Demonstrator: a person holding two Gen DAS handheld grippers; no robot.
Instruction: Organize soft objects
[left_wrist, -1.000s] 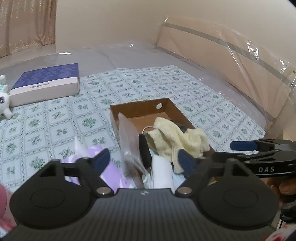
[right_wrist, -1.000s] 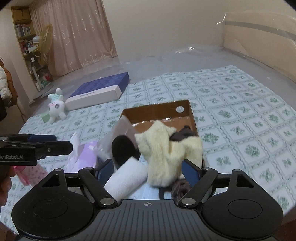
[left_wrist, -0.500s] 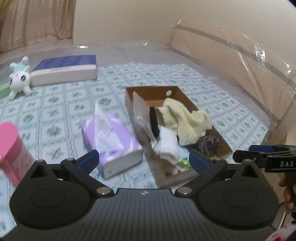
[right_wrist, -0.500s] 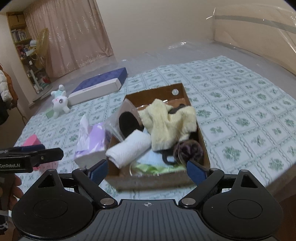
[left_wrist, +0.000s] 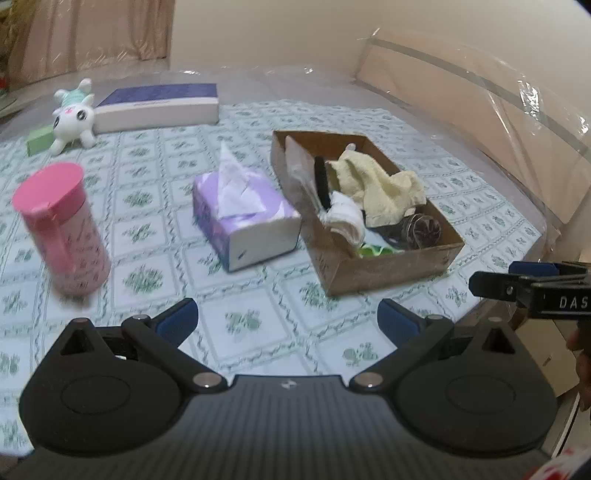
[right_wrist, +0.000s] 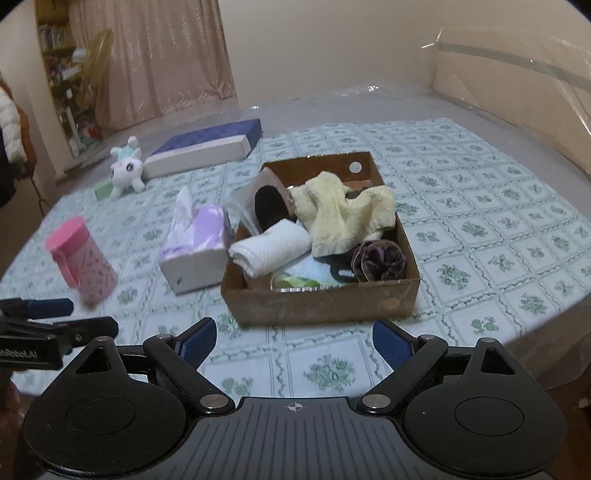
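The cardboard box (right_wrist: 321, 302) of soft things, a yellow cloth (right_wrist: 343, 214) and a rolled white towel (right_wrist: 273, 249) among them, sits on the patterned bed cover (right_wrist: 480, 229). Both the left hand-held gripper (left_wrist: 288, 323) and right hand-held gripper (right_wrist: 291, 341) hover near it, spread and empty. A dark, perhaps velvety, scrunchie (right_wrist: 378, 260) lies inside the box.
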